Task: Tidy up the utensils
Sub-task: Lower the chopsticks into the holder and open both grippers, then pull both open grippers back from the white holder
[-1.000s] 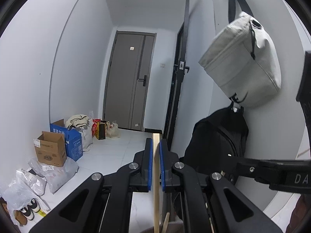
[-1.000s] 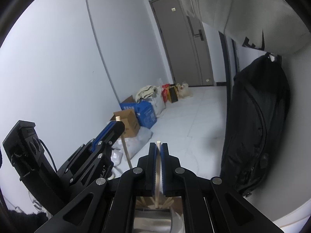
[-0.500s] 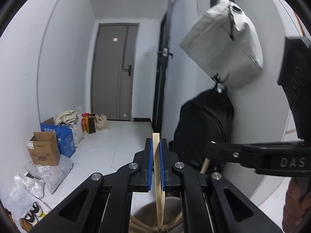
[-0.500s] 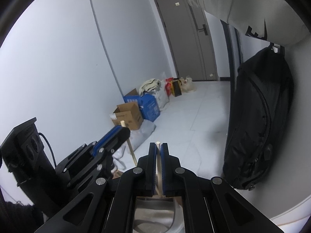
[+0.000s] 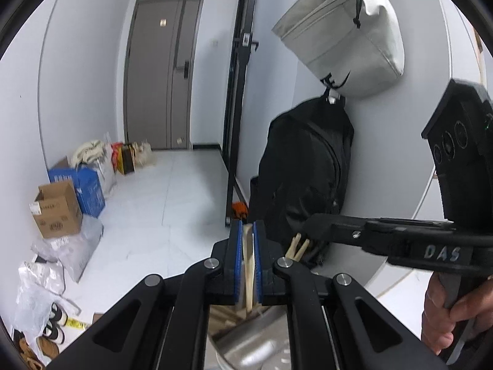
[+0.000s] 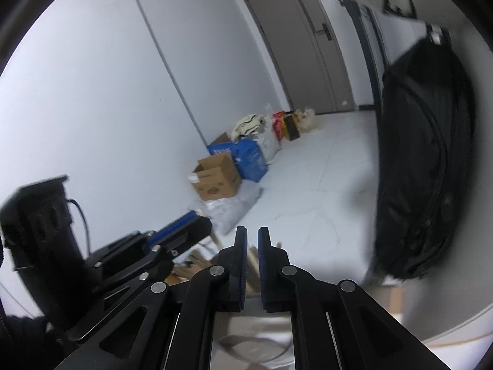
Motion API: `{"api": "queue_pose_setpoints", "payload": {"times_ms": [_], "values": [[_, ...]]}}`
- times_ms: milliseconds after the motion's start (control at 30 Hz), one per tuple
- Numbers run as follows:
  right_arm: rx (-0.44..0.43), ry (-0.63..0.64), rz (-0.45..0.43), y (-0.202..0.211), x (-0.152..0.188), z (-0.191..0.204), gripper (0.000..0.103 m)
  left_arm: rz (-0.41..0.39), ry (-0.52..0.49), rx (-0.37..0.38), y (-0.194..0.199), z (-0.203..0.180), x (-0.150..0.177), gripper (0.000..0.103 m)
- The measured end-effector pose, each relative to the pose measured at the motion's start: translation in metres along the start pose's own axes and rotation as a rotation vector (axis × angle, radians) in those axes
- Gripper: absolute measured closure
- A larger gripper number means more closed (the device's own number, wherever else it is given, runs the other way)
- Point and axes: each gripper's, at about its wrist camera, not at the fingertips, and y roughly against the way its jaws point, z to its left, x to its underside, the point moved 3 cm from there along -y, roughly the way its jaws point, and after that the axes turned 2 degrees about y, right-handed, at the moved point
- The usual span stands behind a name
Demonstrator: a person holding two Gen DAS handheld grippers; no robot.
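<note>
Wooden stick (image 5: 248, 259) sits clamped in the left gripper (image 5: 246, 240) above a metal holder (image 5: 246, 342); right gripper (image 6: 252, 240) jaws have just been parting, empty.

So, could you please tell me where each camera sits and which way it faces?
Left wrist: on the left gripper, facing the grey door; its fingers clamp a wooden stick; right gripper and hand at right.
Right wrist: on the right gripper, facing likewise; fingers just opening, nothing clamped; left gripper at left.
Shared: grey door, cardboard box, black backpack.

"DAS" stands on the right tool (image 5: 311, 231).
</note>
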Motion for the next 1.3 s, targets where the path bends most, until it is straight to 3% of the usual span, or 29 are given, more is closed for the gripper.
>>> {"api": "queue_pose_setpoints", "payload": {"times_ms": [67,133,167,200,267,433,533,867,933,1167,1300], "values": [[-0.026,-0.057,-0.004,0.007,0.003,-0.005,0.075,0.025,0.016,-0.008,0.004,0.002,-0.002,0.095],[-0.037,-0.082,-0.035,0.019,0.006,-0.006,0.065,0.037,0.044,-0.020,0.015,0.003,-0.004,0.077],[-0.029,-0.085,-0.052,0.026,0.008,-0.005,0.062,0.033,0.052,-0.024,0.020,0.003,-0.005,0.061],[-0.026,-0.085,-0.061,0.031,0.010,-0.004,0.060,0.023,0.058,-0.035,0.027,0.004,-0.006,0.052],[-0.013,-0.082,-0.076,0.044,0.016,-0.001,0.053,-0.006,0.058,-0.056,0.041,0.001,-0.008,0.051],[0.028,-0.053,-0.106,0.073,0.027,0.015,0.035,-0.012,0.078,-0.106,0.073,-0.009,-0.010,0.032],[0.034,-0.042,-0.124,0.090,0.032,0.027,0.029,-0.014,0.110,-0.124,0.088,-0.014,-0.008,0.026],[0.080,0.054,-0.193,0.134,0.054,0.071,0.008,-0.003,0.170,-0.226,0.114,-0.022,0.006,0.025],[0.083,0.066,-0.208,0.140,0.057,0.075,0.005,-0.003,0.175,-0.239,0.119,-0.025,0.007,0.019],[0.082,0.068,-0.244,0.153,0.068,0.080,0.002,-0.039,0.163,-0.276,0.138,-0.034,0.014,0.016],[0.086,0.070,-0.250,0.157,0.071,0.084,0.000,-0.056,0.141,-0.290,0.146,-0.039,0.016,0.009]]}}
